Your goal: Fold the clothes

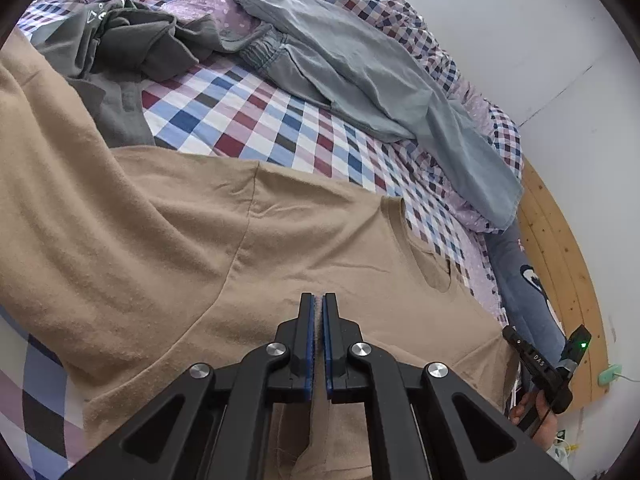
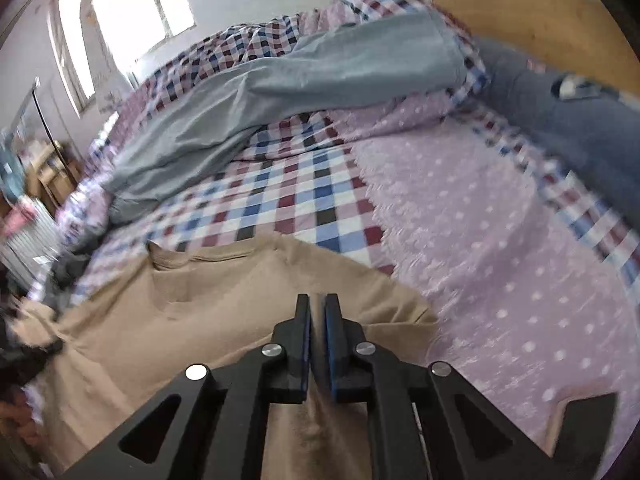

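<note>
So the biggest thing in both my feeds is the bed (image 1: 240, 120), covered in a blue, maroon and white checked sheet with a lilac polka-dot quilt (image 2: 500, 260) bunched along the far side, and a wooden headboard (image 1: 560, 248) against a plain white wall (image 1: 520, 20). The tan t-shirt (image 1: 160, 248) is what I'm working on: it's spread across the near part of the bed, neckline toward the headboard. My left gripper (image 1: 319, 300) has its blue-padded jaws pinched together on a ridge of the tan fabric, and my right gripper (image 2: 318, 300) is clamped the same way on the shirt's edge near the quilt. Beyond it lies a pair of light grey-blue trousers (image 1: 380, 80) stretched out across the sheet, waistband elastic showing. Only the left wrist view shows the dark olive garment (image 1: 132, 40) crumpled at the far corner with a small white triangle print on it that I can't read, plus the other handle with "DAS" printed on it and a green LED (image 1: 583, 345) lit, held in a hand (image 1: 536, 412). There's also a dark blue pillow (image 1: 528, 292) with a white-and-black cartoon patch by the headboard. Only the right wrist view, which is a bit smeared, catches the bright window (image 2: 132, 0) and some wooden furniture (image 2: 56, 176) on the left side of the room. A small green thing (image 1: 610, 374) with a white cord sits low beside the headboard.
</note>
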Demonstrator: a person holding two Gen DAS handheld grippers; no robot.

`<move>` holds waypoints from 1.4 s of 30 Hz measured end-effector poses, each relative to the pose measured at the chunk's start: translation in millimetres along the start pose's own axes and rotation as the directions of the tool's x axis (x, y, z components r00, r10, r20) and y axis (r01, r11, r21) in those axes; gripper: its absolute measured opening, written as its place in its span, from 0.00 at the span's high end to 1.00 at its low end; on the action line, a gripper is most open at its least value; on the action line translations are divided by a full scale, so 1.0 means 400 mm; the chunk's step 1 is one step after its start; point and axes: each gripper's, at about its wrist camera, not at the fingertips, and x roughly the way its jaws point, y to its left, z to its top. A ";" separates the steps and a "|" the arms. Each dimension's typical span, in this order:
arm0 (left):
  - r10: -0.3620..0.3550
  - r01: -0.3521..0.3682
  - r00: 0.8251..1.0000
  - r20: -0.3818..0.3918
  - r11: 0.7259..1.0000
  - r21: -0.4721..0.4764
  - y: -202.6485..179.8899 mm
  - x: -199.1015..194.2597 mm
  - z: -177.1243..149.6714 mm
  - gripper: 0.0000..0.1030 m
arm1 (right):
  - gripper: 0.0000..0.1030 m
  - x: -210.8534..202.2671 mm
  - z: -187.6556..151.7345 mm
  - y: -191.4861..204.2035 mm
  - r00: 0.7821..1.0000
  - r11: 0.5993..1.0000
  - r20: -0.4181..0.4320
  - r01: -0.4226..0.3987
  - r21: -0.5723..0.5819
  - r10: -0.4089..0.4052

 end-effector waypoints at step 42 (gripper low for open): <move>-0.027 0.027 0.999 0.041 1.000 -0.015 0.000 -0.004 0.018 0.98 | 1.00 -0.081 0.049 -0.024 0.968 0.989 0.205 0.131 0.064 -0.142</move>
